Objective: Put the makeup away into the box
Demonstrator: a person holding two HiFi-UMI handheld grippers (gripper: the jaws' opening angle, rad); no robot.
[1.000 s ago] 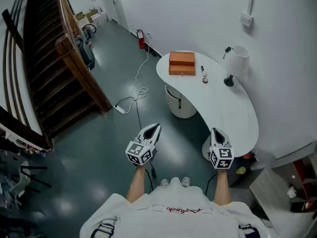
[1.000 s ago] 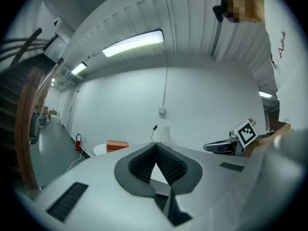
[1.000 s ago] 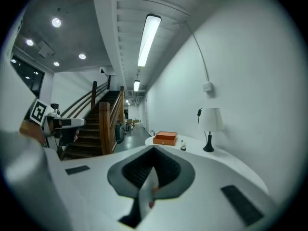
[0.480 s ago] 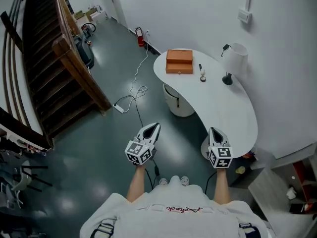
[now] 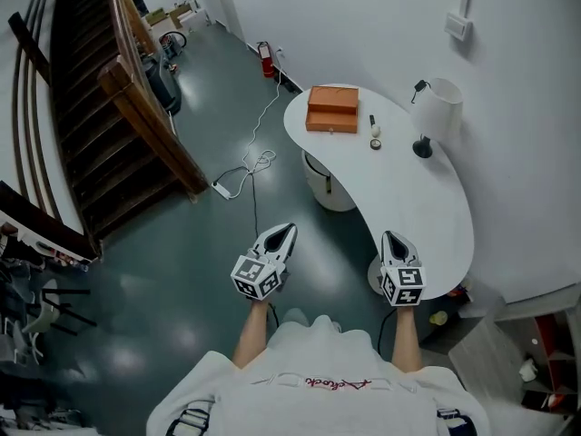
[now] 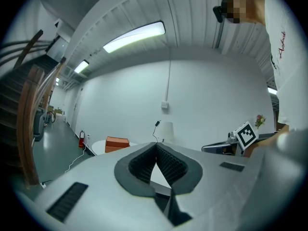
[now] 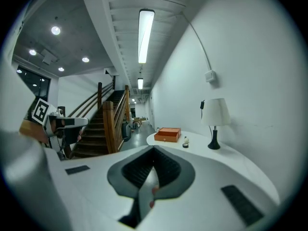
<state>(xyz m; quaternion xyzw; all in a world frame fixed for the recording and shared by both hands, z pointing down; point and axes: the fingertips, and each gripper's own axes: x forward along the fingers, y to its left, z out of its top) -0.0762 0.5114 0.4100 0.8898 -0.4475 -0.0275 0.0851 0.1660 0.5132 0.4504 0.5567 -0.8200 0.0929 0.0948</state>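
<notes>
Both grippers, left (image 5: 284, 234) and right (image 5: 396, 240), have jaws together, empty, well apart from the makeup (image 5: 375, 142), which lies on the table (image 5: 418, 207) just beside the box (image 5: 332, 110).

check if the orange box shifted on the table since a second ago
No. The orange box stays at the table's far end, same spot left of the lamp.

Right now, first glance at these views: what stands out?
An orange box sits at the far end of the curved white table, small makeup items beside it, a white lamp by the wall. Nearest the camera, the left gripper and right gripper are shut and empty. A wooden staircase fills the left.
</notes>
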